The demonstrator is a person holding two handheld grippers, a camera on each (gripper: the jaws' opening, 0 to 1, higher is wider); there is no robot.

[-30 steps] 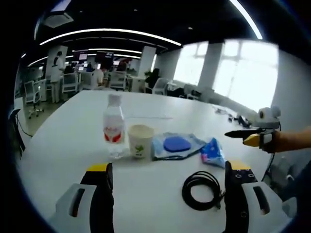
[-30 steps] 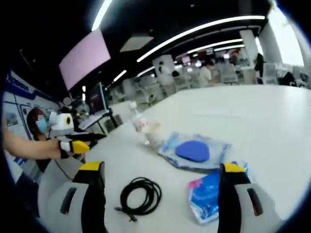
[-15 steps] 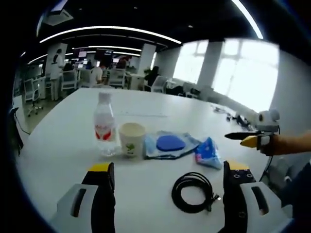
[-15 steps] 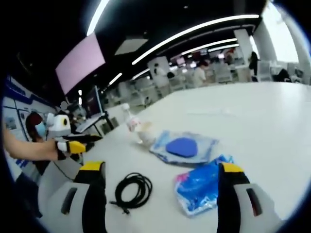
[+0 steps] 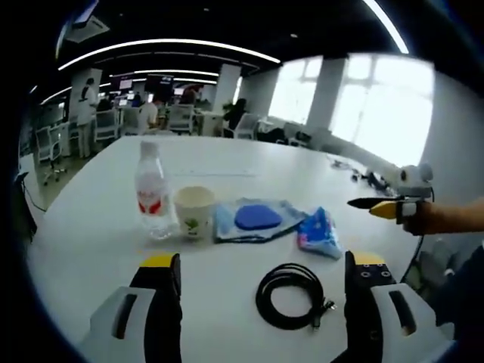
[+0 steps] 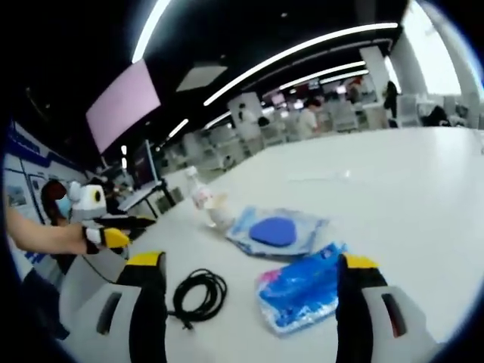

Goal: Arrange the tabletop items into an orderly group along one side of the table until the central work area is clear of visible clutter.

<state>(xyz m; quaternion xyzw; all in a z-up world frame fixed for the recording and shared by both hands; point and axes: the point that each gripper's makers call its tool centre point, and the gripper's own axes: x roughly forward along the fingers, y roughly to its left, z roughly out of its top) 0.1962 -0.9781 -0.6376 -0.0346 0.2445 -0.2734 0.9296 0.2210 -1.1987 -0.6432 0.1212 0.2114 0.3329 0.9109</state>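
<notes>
On the white table (image 5: pixel 91 242) stand a water bottle (image 5: pixel 151 193) with a red label and a paper cup (image 5: pixel 193 213) close beside it. Right of them lie a clear pouch with a blue pad (image 5: pixel 253 219) and a blue wipes packet (image 5: pixel 319 234). A coiled black cable (image 5: pixel 291 295) lies nearest, between the jaws of my open left gripper (image 5: pixel 262 265). My right gripper (image 6: pixel 251 263) is open above the table, with the packet (image 6: pixel 299 291) by its right jaw and the cable (image 6: pixel 198 295) by its left. Farther off are the pouch (image 6: pixel 274 231), cup (image 6: pixel 221 216) and bottle (image 6: pixel 200 198).
A hand holds the right gripper (image 5: pixel 374 204) off the table's right side in the left gripper view. The left gripper (image 6: pixel 113 236) shows at the left of the right gripper view. The table (image 6: pixel 408 197) stretches far behind the items. Office chairs and desks (image 5: pixel 113 125) stand beyond.
Both cameras have drifted, so the items sit a little further left and smaller in each view. The items themselves have not moved. Both grippers stay open.
</notes>
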